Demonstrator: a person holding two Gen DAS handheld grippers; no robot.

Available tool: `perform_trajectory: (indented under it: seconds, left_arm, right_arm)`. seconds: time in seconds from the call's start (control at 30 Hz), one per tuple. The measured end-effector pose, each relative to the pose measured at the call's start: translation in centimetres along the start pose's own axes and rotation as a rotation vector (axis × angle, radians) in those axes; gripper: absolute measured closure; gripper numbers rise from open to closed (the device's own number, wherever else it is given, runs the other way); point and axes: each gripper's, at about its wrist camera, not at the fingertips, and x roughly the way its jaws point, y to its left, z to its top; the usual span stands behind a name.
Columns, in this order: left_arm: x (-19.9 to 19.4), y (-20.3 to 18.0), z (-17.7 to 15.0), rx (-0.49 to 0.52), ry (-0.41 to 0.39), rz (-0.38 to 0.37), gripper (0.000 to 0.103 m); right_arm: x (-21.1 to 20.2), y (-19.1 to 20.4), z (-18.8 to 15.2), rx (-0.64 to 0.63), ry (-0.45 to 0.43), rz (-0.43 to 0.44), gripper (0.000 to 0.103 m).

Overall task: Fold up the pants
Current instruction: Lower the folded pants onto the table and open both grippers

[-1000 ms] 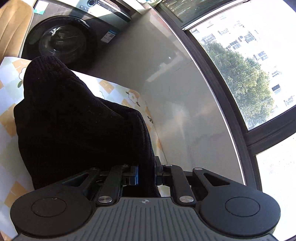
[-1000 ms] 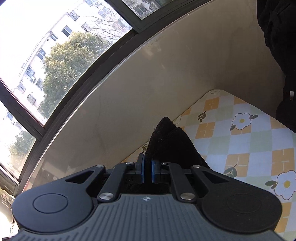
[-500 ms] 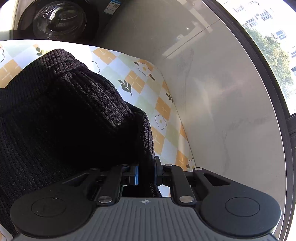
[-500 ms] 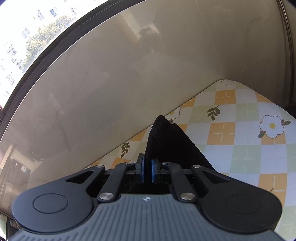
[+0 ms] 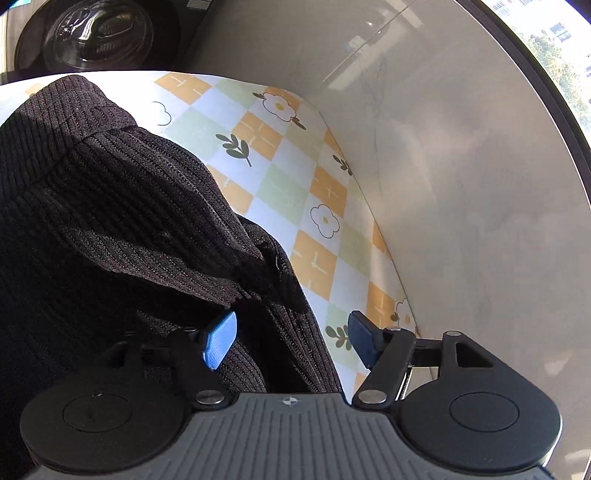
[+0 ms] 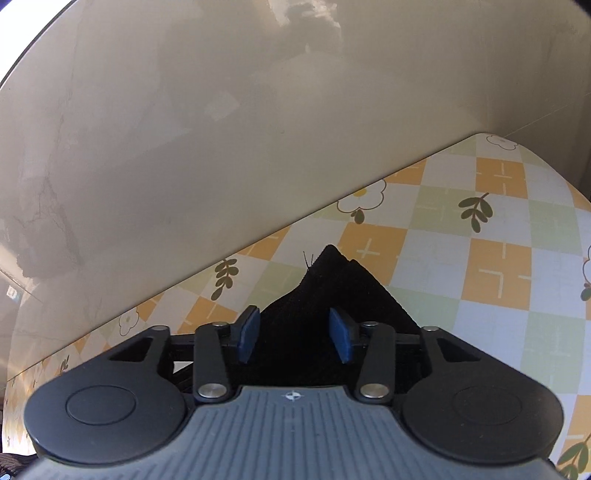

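Note:
Black ribbed knit pants (image 5: pixel 122 236) lie bunched on the checked flower-print tablecloth (image 5: pixel 280 173) and fill the left of the left wrist view. My left gripper (image 5: pixel 291 339) is open, its blue pads apart, with a fold of the pants lying between them. In the right wrist view a pointed corner of the pants (image 6: pixel 328 295) lies on the tablecloth (image 6: pixel 498 258) between the blue pads. My right gripper (image 6: pixel 295 336) is open around that corner without pinching it.
A beige marble wall (image 5: pixel 461 184) runs close along the table's far edge and also shows in the right wrist view (image 6: pixel 221 129). A dark front-loading washing machine (image 5: pixel 96 29) stands beyond the table's end. A window shows at the upper right.
Both grippers have opened and let go of the pants. Both have tipped down toward the table, and the pants now rest on the cloth.

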Motion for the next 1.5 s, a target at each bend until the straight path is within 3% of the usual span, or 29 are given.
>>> perform_trajectory:
  seconds: [0.17, 0.3, 0.5, 0.6, 0.8, 0.93, 1.03, 1.17, 1.33, 1.4, 1.5]
  left_arm:
    - [-3.2, -2.7, -2.7, 0.155, 0.046, -0.112, 0.023]
    - [-6.8, -3.6, -5.5, 0.290, 0.019, -0.147, 0.022]
    - [-11.5, -2.3, -8.1, 0.389, -0.054, -0.085, 0.022]
    - [-14.0, -0.4, -9.5, 0.429, -0.068, -0.032, 0.022]
    - [-17.3, 4.4, -13.4, 0.457, -0.027, 0.074, 0.022]
    - [-18.4, 6.3, -16.6, 0.497, 0.021, 0.085, 0.023]
    - [-17.9, 6.4, -19.3, 0.566, 0.066, 0.068, 0.023]
    - [-16.2, 5.3, -23.0, 0.696, 0.127, 0.043, 0.022]
    - [-13.8, 3.9, -24.9, 0.763, 0.112, 0.116, 0.024]
    - [-13.8, 3.3, -23.8, 0.725, 0.049, 0.173, 0.027]
    - [-14.9, 2.1, -21.1, 0.653, -0.046, 0.171, 0.027]
  right_arm:
    - [-4.0, -1.2, 0.6, -0.006, -0.031, 0.094, 0.043]
    - [-7.6, -3.4, -1.0, -0.014, -0.040, 0.115, 0.043]
    - [-11.8, -6.7, -4.7, 0.017, -0.043, 0.112, 0.044]
    - [-12.4, -7.8, -6.7, 0.046, 0.001, 0.139, 0.045]
    - [-11.8, -7.9, -9.9, 0.002, 0.073, 0.178, 0.046]
    - [-10.4, -8.3, -10.1, 0.026, 0.090, 0.173, 0.046]
    - [-9.7, -8.8, -9.6, 0.066, 0.082, 0.162, 0.057]
    - [-9.0, -8.5, -8.1, 0.078, 0.096, 0.124, 0.089]
    - [-10.1, -6.8, -5.6, 0.056, 0.045, 0.154, 0.096]
    - [-10.4, -6.1, -4.5, 0.062, 0.020, 0.178, 0.096]
    - [-10.8, -5.2, -2.8, 0.095, -0.020, 0.220, 0.096]
